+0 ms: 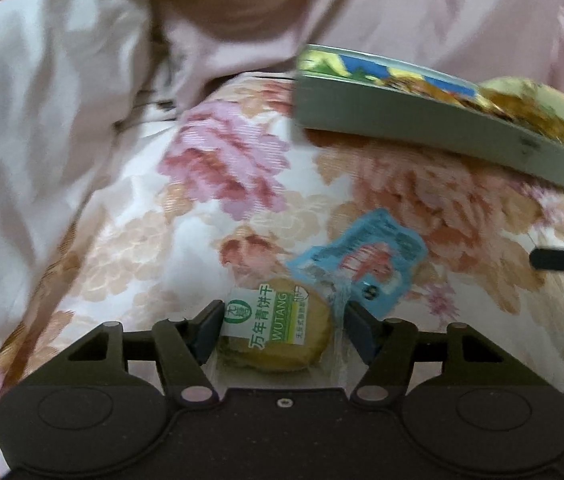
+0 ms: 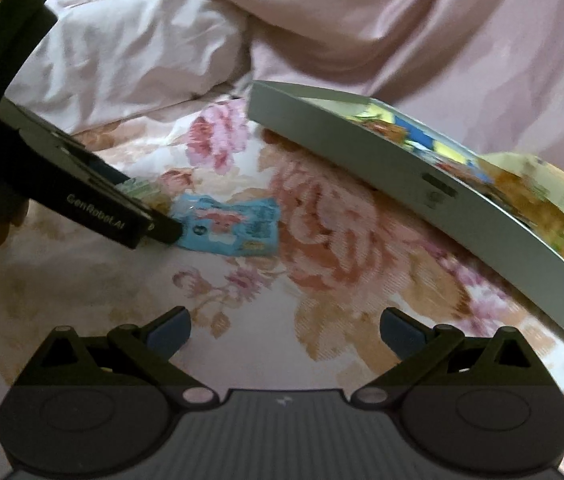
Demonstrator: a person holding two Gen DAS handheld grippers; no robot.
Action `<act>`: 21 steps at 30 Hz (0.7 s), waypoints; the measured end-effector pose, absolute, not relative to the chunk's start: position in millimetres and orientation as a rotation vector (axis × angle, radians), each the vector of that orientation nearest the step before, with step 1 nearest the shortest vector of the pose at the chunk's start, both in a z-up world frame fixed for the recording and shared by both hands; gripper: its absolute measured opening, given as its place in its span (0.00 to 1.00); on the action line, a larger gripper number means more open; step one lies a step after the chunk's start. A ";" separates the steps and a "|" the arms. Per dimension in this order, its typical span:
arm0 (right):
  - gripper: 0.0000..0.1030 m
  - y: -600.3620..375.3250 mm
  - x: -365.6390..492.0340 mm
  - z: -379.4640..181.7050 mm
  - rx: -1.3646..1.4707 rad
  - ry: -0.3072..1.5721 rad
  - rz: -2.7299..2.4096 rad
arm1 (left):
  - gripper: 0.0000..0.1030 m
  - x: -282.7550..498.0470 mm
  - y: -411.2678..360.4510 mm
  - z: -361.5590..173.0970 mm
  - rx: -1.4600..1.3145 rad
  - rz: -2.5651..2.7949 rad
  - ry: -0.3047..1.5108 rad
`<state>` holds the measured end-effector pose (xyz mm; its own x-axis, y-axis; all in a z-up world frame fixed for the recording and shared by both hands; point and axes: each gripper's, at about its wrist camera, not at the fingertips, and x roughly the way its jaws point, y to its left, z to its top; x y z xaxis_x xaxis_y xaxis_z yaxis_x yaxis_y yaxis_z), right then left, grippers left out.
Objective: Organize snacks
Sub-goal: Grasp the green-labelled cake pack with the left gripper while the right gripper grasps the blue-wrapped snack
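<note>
My left gripper (image 1: 278,330) is pinching the biscuit (image 1: 282,330), so I should hold the wrapper firmly, clear the blue packet (image 1: 361,258), while my right gripper (image 2: 285,330) stays spread.

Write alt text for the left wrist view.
The left gripper has its jaws around a wrapped round biscuit on a floral bedspread. A blue snack packet lies just beyond, and a grey tray holds more snacks.

Both wrist views look down close, sharing the tray (image 1: 421,128).
</note>
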<state>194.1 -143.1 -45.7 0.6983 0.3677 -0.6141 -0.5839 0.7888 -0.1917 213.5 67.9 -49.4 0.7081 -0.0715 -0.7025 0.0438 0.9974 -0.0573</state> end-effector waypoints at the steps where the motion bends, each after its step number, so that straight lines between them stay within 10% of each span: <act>1: 1.00 -139.0 196.6 -46.2 -0.396 0.595 0.564 | 0.65 214.4 73.7 -49.3 -0.063 -0.049 0.785; 21: 1.00 -72.4 257.2 -52.6 -0.276 0.671 0.685 | 0.65 225.8 121.2 -49.3 -0.309 0.073 0.802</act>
